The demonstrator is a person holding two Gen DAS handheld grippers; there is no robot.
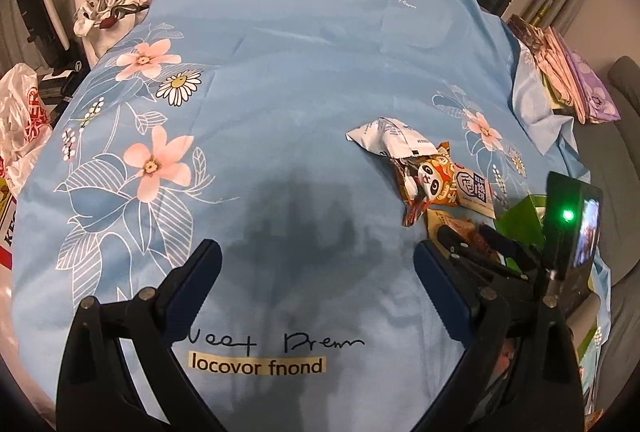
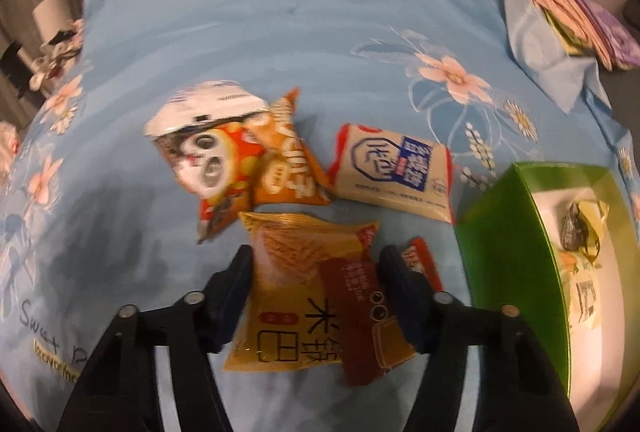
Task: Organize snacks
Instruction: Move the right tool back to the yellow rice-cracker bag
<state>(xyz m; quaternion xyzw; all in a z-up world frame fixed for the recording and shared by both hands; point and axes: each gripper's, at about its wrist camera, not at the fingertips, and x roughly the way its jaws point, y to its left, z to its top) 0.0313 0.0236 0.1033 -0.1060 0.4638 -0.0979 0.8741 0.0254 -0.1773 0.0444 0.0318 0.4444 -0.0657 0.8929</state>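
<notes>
Snack packets lie on a blue flowered bedsheet (image 2: 280,32). In the right wrist view my right gripper (image 2: 316,264) is open, its fingers on either side of a yellow rice-cracker packet (image 2: 296,272) overlapped by a dark red packet (image 2: 356,316). Beyond lie a panda packet (image 2: 208,160), an orange packet (image 2: 288,160), a white packet (image 2: 204,108) and a cream packet (image 2: 396,172). A green box (image 2: 520,232) at the right holds a few snacks. My left gripper (image 1: 316,260) is open and empty over bare sheet; the right gripper (image 1: 480,244) shows to its right.
Folded fabrics (image 1: 568,72) lie at the bed's right edge. Clothes (image 1: 112,4) and a plastic bag (image 1: 24,124) sit off the left edge. A small red packet (image 2: 424,260) lies beside the right finger.
</notes>
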